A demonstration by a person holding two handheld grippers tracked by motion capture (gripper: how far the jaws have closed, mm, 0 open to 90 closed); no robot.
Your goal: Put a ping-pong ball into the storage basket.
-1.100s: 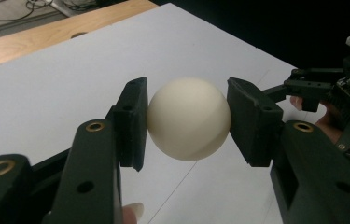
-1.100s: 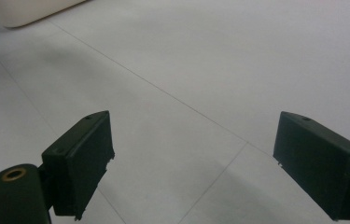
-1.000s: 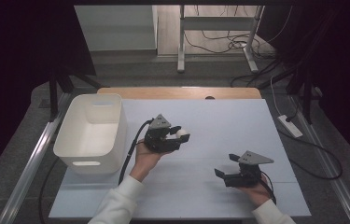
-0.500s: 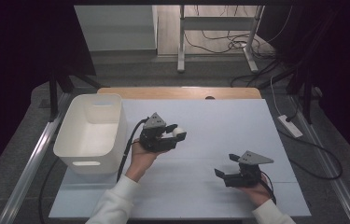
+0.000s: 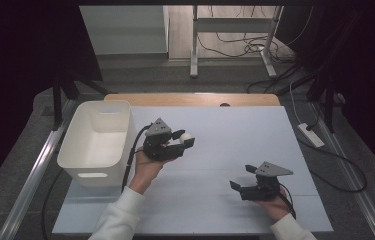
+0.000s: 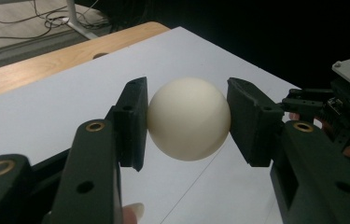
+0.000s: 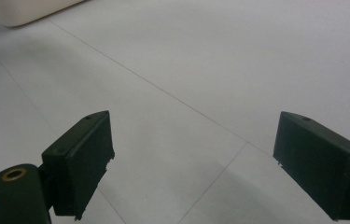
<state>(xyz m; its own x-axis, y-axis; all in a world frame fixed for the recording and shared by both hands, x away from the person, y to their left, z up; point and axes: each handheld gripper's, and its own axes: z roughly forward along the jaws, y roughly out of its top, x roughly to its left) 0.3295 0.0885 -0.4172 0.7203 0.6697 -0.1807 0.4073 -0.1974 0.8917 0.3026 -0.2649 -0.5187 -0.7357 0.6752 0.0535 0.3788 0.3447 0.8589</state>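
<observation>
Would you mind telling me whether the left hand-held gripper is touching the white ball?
Touching: the left gripper view shows the left hand-held gripper pressing both jaws against the white ball.

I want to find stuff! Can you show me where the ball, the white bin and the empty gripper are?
ball [image 6: 189, 119], left gripper view, middle of its round front, between the fingers.
white bin [image 5: 69, 156], high view, its near left rim.
right gripper [image 5: 242, 177], high view, the gap between its open fingertips.

light: dim room, black surroundings | counter [image 5: 235, 150]: evenly lit, soft shadows | blur: slight in close views | glare: none
</observation>
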